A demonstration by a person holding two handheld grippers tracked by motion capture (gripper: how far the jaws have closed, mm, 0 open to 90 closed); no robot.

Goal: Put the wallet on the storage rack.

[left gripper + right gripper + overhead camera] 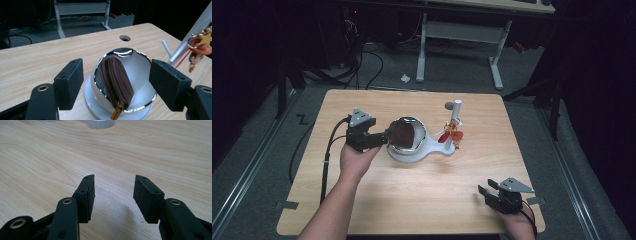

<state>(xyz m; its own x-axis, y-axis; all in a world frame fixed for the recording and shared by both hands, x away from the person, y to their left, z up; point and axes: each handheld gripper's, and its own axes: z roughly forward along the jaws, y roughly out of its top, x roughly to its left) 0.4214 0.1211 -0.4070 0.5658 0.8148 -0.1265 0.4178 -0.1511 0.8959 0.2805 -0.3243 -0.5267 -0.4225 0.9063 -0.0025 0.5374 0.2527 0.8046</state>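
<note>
Wooden table [412, 200] | left tool [384, 136] spread at chrome bowl [408, 134] | right tool [486, 192] spread, low

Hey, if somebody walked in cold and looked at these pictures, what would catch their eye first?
Probably the shiny chrome bowl at the middle of the wooden table, tipped on its white stand with a brown pouch lying inside. The left gripper hangs open right in front of it. Next, the red and gold charm hanging by the white post to the bowl's right.
</note>
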